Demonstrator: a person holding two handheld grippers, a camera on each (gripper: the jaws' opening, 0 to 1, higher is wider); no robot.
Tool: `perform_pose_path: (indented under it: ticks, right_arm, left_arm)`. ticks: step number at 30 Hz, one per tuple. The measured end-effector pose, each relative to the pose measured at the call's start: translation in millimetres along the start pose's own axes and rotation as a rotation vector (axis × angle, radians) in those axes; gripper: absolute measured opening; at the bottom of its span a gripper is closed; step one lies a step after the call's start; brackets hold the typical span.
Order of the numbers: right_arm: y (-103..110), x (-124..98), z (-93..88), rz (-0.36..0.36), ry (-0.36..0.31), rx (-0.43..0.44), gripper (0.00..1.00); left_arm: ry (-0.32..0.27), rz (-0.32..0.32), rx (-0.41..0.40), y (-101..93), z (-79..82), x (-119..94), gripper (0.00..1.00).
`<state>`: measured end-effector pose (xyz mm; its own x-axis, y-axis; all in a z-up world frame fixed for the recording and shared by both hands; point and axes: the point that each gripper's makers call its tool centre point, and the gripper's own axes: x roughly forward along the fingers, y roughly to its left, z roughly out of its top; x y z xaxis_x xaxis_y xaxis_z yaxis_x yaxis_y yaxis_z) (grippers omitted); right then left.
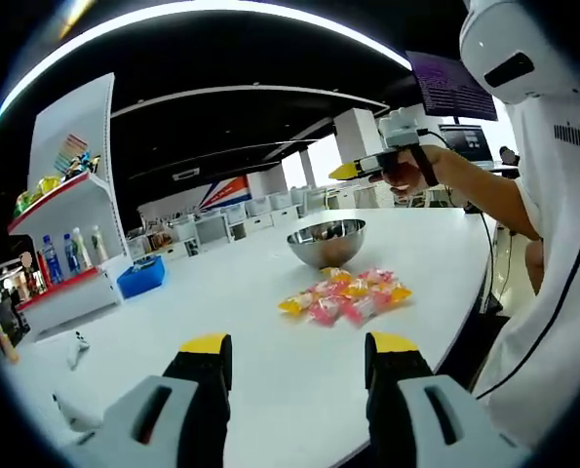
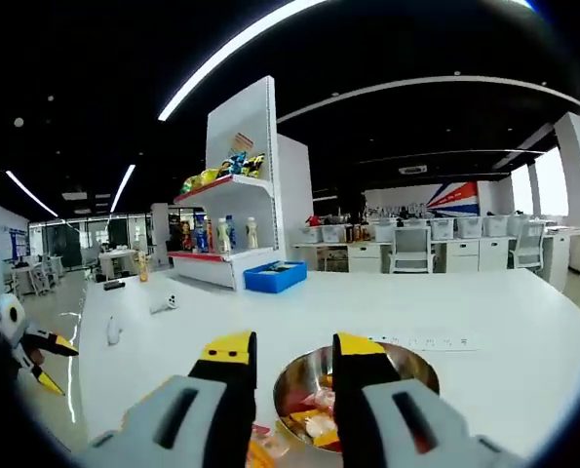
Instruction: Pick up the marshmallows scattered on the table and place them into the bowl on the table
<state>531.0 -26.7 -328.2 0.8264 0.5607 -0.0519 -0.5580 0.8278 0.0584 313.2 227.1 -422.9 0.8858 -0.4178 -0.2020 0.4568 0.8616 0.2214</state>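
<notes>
Hovering: right hand-held gripper (image 2: 288,353) above the bowl (image 2: 299,385), jaws parted, empty.
Left hand-held gripper (image 1: 297,359): open, empty.
Marshmallows (image 1: 346,295): heaped on table (image 1: 221,292) beside bowl.
Risk: squeezing slippery wrappers could squirt them away.

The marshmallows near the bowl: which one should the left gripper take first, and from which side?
Probably the yellow marshmallow at the pile's outer end, farthest from the bowl. Bare table lies beside it, so the open left gripper can come from that free side and close across its short wrapped body without pushing its neighbours. The others lie packed together.
</notes>
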Motion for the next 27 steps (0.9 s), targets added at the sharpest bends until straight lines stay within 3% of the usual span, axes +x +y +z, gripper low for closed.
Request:
perform_pose_path:
  ticks: [22, 27]
  right_arm:
    - [4.5, -47.1, 11.6, 0.011, -0.001, -0.048, 0.3]
    - [3.7, -55.2, 5.8, 0.008, 0.008, -0.045, 0.3]
  left_arm:
    - [-0.009, 0.004, 0.006, -4.2, 4.3, -2.6, 0.55]
    - [-0.012, 0.005, 0.008, -3.4, 5.6, -2.7, 0.55]
